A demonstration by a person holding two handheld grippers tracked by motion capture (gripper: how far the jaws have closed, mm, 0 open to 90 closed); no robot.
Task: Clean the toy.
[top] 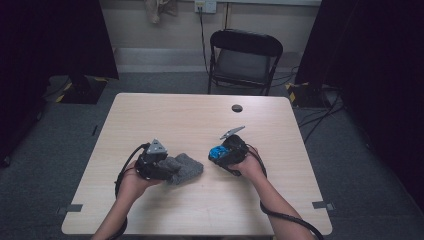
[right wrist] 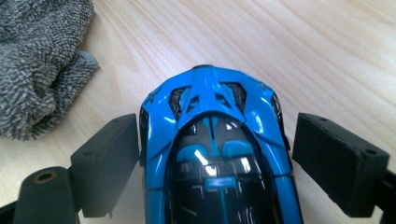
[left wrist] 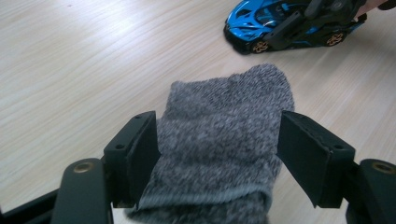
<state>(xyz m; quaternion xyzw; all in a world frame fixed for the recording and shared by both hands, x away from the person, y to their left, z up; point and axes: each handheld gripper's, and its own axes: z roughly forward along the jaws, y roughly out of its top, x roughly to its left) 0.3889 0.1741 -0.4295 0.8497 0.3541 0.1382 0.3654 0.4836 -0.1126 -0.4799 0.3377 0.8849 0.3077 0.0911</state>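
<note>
While both grippers rest low on the table [top: 200,115], each has one item between its jaws.

Left gripper [left wrist: 217,154]: jaws partly open, both pads against the sides of the grey sock [left wrist: 224,135], which lies flat on the wood. Right gripper [right wrist: 215,158]: jaws wide around the blue toy car [right wrist: 215,140]; left pad touching, right pad just clear.

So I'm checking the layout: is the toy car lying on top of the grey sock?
No, the car stands on the bare table, apart from the sock.
</note>
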